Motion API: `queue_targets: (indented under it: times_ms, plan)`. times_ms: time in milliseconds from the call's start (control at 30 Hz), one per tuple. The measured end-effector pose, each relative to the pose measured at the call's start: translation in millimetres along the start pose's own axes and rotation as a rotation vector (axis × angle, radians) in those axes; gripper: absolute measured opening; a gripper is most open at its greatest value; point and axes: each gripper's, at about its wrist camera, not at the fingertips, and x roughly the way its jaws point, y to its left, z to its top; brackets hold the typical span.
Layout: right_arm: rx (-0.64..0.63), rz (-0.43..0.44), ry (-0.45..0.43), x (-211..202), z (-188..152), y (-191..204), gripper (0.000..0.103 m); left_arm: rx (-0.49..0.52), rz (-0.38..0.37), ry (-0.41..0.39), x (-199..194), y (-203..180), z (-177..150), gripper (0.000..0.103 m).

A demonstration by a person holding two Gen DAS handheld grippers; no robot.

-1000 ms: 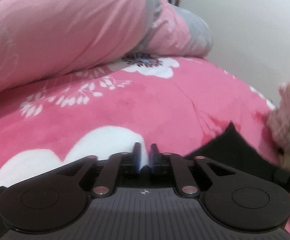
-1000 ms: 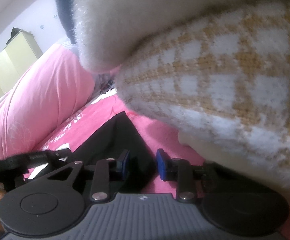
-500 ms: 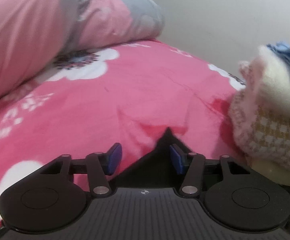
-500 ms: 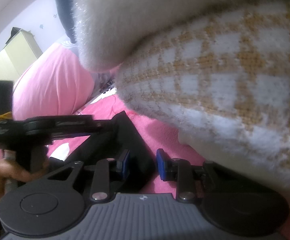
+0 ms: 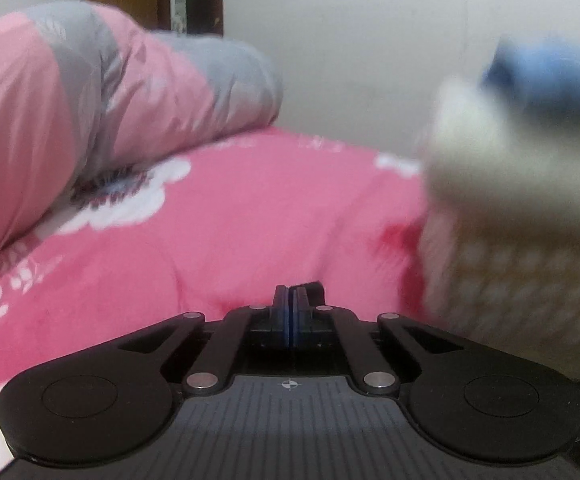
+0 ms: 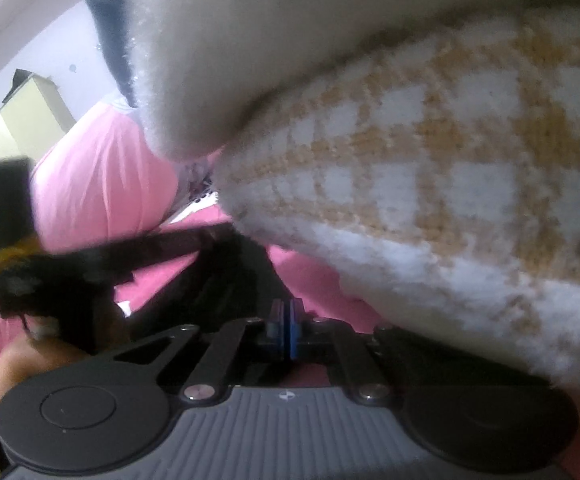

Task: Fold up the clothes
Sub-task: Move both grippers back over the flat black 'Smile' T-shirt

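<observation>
Left wrist view: left gripper [image 5: 291, 300], open half a second ago, now closed on black garment [image 5: 313, 289]. Right gripper [image 6: 285, 312] also newly closed, pinching black garment's edge on pink bed [image 5: 249, 216]; checked knit [image 6: 430, 168] unchanged.

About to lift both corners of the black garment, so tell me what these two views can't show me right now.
- Black garment: the left wrist view shows only a sliver; its extent is hidden.
- Left gripper: jaws together, but whether cloth is pinched cannot be told.
- Right gripper: the same doubt about cloth.
- Clothes stack: blurred in the left wrist view, cut off by the right edge.
- Checked knit: fills the right wrist view, hiding the bed behind it.
</observation>
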Motion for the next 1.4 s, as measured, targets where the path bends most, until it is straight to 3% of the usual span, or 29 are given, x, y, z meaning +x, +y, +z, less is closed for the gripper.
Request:
queue_targets:
  times_ms: [100, 133, 167, 267, 367, 467, 567, 667, 733, 900, 1067, 1233, 1400]
  plan:
    - [-0.003, -0.017, 0.010, 4, 0, 0, 0.004, -0.064, 0.016, 0.017, -5, 9, 3, 0.018]
    - [-0.002, -0.016, 0.011, 4, 0, 0, 0.004, -0.083, 0.026, 0.017, -12, 13, 6, 0.031]
    - [-0.002, -0.014, 0.012, 5, 1, 0, 0.005, -0.094, 0.044, 0.018, -24, 18, 11, 0.040]
    - [-0.001, -0.005, 0.015, 7, 1, 0, 0.010, -0.086, 0.118, -0.022, -77, 35, 24, 0.054]
    - [-0.001, 0.010, 0.016, 8, 2, 0, 0.020, -0.112, 0.196, -0.059, -155, 58, 32, 0.055]
    - [-0.001, 0.022, 0.016, 5, 1, 0, 0.023, -0.151, 0.293, -0.058, -256, 77, 30, 0.057]
    - [-0.004, 0.054, 0.025, 3, 0, 1, 0.035, -0.212, 0.385, -0.082, -363, 90, 20, 0.060]
    - [0.007, 0.082, 0.051, -2, 2, 4, 0.045, -0.292, 0.471, -0.123, -457, 100, -8, 0.064]
    - [0.024, 0.079, 0.088, -7, 3, 4, 0.045, -0.328, 0.495, -0.108, -497, 98, -40, 0.065]
    - [0.052, 0.096, 0.173, -21, 1, 1, 0.045, -0.419, 0.532, -0.040, -545, 86, -139, 0.065]
    - [0.060, 0.126, 0.312, -49, 1, -2, 0.045, -0.644, 0.472, -0.016, -573, 77, -226, 0.065]
    - [-0.045, 0.199, 0.452, -93, -19, 6, 0.039, -0.797, 0.370, 0.031, -576, 64, -285, 0.065]
    - [-0.183, 0.200, 0.509, -89, -44, 44, 0.027, -0.820, 0.322, 0.089, -559, 33, -319, 0.065]
